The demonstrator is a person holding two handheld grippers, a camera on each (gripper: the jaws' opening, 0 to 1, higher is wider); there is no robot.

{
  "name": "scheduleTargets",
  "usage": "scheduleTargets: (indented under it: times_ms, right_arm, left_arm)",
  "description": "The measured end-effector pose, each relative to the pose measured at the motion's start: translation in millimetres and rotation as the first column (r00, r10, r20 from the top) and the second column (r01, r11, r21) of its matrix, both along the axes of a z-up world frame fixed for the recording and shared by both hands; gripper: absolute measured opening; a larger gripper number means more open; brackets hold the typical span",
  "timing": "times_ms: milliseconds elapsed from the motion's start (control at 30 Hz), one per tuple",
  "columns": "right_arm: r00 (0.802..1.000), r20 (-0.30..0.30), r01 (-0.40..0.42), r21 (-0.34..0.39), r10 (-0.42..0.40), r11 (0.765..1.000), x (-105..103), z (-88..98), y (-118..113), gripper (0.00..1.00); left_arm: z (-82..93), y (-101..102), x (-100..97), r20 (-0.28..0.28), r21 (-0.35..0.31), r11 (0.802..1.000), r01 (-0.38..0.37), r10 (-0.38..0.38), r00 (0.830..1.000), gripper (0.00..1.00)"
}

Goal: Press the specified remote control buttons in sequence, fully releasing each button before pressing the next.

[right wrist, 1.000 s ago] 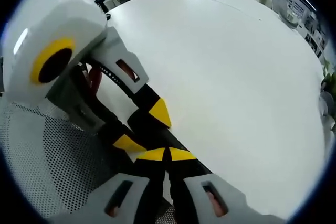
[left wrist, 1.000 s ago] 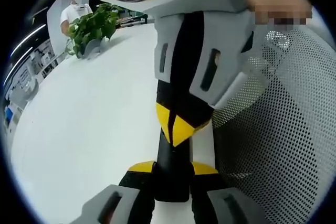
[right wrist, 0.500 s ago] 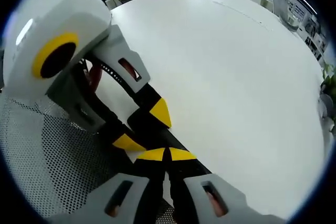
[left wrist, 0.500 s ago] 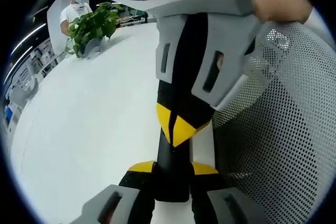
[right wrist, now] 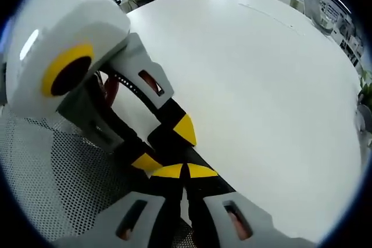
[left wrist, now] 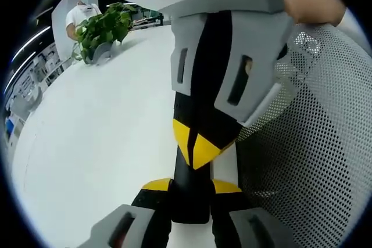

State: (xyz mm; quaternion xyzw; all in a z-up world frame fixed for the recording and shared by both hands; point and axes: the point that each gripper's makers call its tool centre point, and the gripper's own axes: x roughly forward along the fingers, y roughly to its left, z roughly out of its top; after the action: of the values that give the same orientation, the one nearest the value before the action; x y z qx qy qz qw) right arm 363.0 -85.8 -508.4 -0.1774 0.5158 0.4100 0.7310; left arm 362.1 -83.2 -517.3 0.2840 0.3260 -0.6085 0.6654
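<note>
The left gripper (left wrist: 192, 187) is pointing along the white table's (left wrist: 99, 143) edge beside a mesh chair (left wrist: 314, 155), its 2 jaws narrowly clamping the slim black remote (left wrist: 190, 204). The right gripper (right wrist: 183, 171) is angling in, jaws closed together, tips touching the remote.

A potted plant (left wrist: 103, 32) stands on the white table (left wrist: 93, 137) beside a mesh chair (left wrist: 314, 143).
</note>
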Motion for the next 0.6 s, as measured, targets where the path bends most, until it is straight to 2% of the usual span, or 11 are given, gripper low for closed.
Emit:
scheduleTargets:
  times_ms: [300, 500, 600]
  right_arm:
    - [0.999, 0.032, -0.037, -0.022, 0.038, 0.999, 0.6, -2.4, 0.7, 0.0]
    - [1.0, -0.01, 0.014, 0.006, -0.014, 1.0, 1.5, -1.0, -0.3, 0.0]
    - [1.0, -0.013, 0.015, 0.002, -0.015, 1.0, 0.7, -1.0, 0.3, 0.0]
  left_arm:
    - [0.1, 0.0, 0.2, -0.007, -0.002, 1.0, -0.003, 0.003, 1.0, 0.24]
    - [-0.2, 0.0, 0.2, -0.004, 0.002, 1.0, 0.001, -0.001, 1.0, 0.24]
    - [0.0, 0.0, 0.1, -0.005, 0.001, 1.0, 0.001, -0.001, 1.0, 0.24]
